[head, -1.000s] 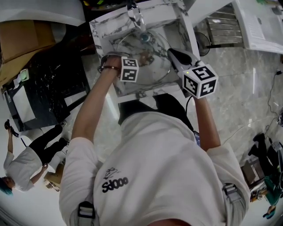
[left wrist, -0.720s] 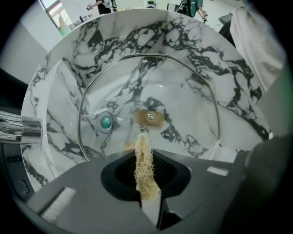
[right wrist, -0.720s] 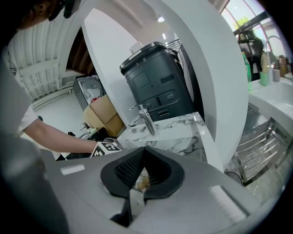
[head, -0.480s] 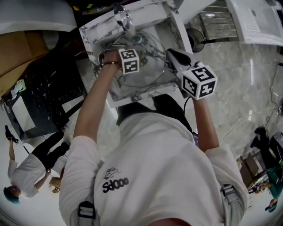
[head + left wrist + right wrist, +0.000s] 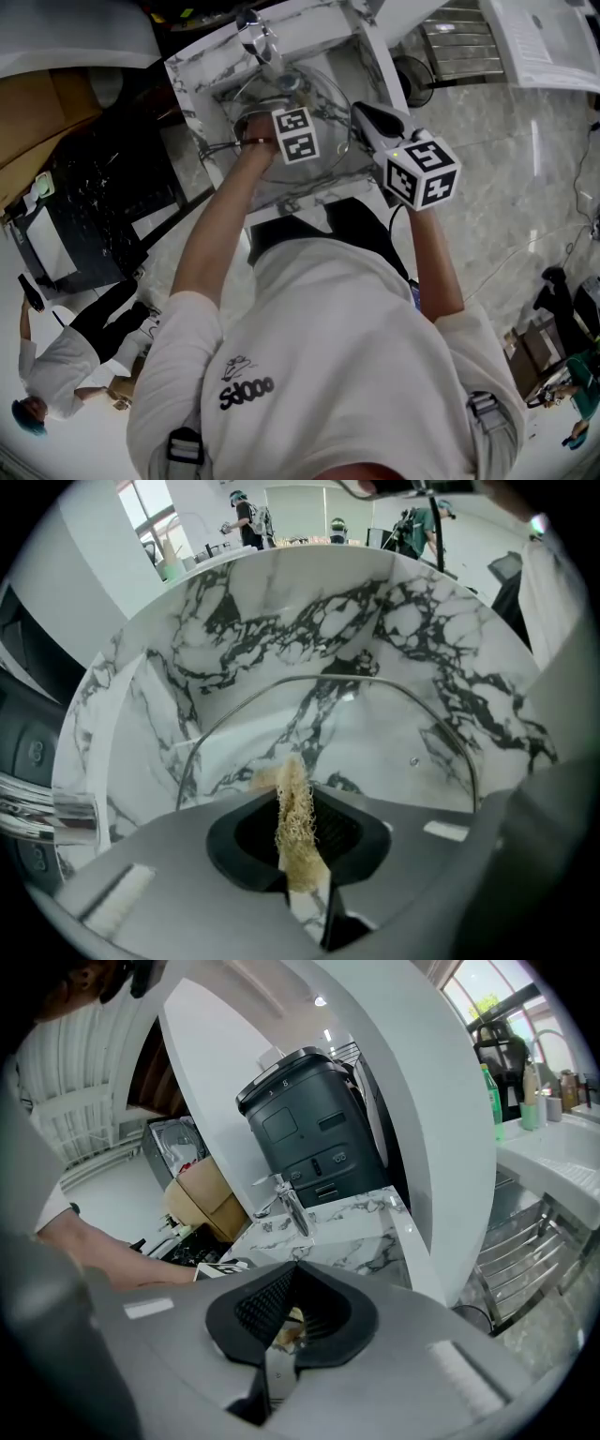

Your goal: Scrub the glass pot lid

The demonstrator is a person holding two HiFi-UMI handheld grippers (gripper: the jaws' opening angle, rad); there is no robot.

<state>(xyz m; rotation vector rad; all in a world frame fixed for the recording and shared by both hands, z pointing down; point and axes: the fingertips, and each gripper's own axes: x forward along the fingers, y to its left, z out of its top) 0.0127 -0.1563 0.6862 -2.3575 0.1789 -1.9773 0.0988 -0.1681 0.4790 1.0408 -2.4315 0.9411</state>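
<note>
Your left gripper (image 5: 300, 803) has shifted right across the glass pot lid (image 5: 375, 742), which stands tilted in the marble sink (image 5: 281, 602). Its jaws pinch the loofah (image 5: 298, 850); your right gripper (image 5: 292, 1274) looks clamped on the rim. Press lightly, overlap strokes.

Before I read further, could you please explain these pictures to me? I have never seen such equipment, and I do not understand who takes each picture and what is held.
There is no robot here. A person holds a two-jaw hand tool, a gripper, in each hand. One picture comes from a camera on the person's head, looking down. The other two come from cameras riding on each gripper. Below is a marble sink with a glass pot lid standing in it. The left gripper is shut on a tan fibrous scrubber, close before the lid. The right gripper has its jaws nearly together and appears to pinch the lid's rim, though that is hard to see.
</note>
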